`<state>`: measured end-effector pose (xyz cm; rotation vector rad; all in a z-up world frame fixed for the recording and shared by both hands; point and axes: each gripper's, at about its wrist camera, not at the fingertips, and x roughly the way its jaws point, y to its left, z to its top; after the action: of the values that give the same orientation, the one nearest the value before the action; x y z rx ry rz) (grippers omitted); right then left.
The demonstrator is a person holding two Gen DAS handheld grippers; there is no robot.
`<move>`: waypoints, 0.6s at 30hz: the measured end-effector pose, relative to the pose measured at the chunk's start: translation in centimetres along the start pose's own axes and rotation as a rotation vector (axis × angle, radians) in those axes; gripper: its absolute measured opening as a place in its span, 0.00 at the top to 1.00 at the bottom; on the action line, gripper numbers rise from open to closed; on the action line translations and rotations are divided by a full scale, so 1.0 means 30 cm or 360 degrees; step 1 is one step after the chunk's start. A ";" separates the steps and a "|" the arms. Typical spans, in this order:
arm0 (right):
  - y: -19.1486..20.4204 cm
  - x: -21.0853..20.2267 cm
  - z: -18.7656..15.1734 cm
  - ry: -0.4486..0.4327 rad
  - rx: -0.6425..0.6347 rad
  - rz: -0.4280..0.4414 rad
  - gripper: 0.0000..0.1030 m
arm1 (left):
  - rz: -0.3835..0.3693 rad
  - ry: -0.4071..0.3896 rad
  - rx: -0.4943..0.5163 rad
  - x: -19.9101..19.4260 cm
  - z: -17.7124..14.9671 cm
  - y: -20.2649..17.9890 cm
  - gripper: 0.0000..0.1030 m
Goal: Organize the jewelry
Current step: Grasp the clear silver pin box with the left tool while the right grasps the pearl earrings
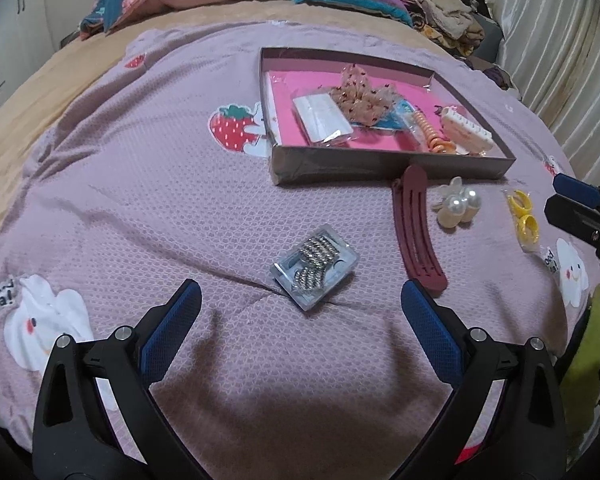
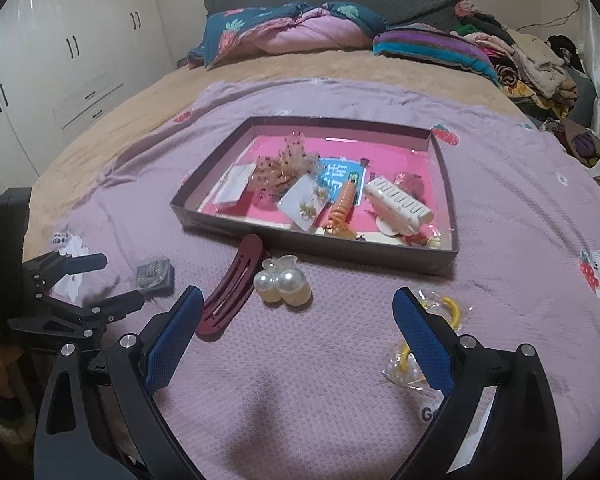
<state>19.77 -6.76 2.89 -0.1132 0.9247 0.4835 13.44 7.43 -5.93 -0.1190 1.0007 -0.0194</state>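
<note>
Pink bedspread (image 1: 140, 184): left tongs (image 1: 300, 300), right tongs (image 2: 296, 312) spread wide, empty.

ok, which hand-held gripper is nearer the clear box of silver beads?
Left. The left hand-held gripper is open right in front of the clear box. The right hand-held gripper sits off to the side, by the yellow rings packet.

"da!" on blanket patch (image 1: 2, 299), "Go" on packet (image 2: 430, 414)
</note>
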 end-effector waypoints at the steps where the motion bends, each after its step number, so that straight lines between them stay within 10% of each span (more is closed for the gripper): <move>1: -0.001 0.013 -0.001 0.0012 -0.0003 -0.0003 0.08 | -0.0001 0.0005 -0.0006 0.008 0.001 0.004 0.11; 18: 0.011 0.201 0.013 0.0148 -0.0018 0.0034 0.15 | -0.0086 0.0059 -0.0033 0.086 0.010 0.013 0.48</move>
<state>22.94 -4.23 -1.59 -0.1369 1.0153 0.5069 15.08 7.65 -7.97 -0.1649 1.0348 -0.0606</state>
